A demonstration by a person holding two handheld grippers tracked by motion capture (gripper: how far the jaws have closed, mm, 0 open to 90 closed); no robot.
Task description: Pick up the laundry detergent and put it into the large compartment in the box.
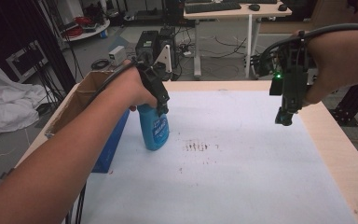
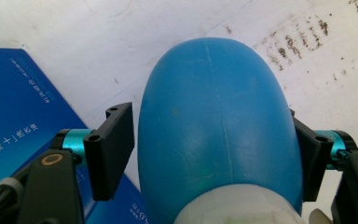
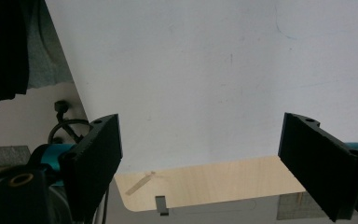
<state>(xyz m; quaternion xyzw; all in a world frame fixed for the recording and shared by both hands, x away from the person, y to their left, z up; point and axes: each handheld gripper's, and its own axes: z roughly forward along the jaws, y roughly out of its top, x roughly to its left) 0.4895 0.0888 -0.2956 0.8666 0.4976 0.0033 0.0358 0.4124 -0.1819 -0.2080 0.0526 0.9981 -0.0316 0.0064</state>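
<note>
Blue bottle (image 1: 154, 128), upright beside the blue box (image 1: 112, 144) at the table's (image 1: 335, 154) left, its long axis vertical, pinched between the left gripper's (image 1: 161, 100) jaws (right gripper (image 1: 285, 116), spread and empty, hangs well apart).

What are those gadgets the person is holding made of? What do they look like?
Each handheld gripper, left gripper and right gripper, is black with two flat black jaws on teal fittings, brass-coloured pivot screws and a thick black cable. The left carries a grey three-cornered plate; the right shows a green light. Forearms are bare.
</note>
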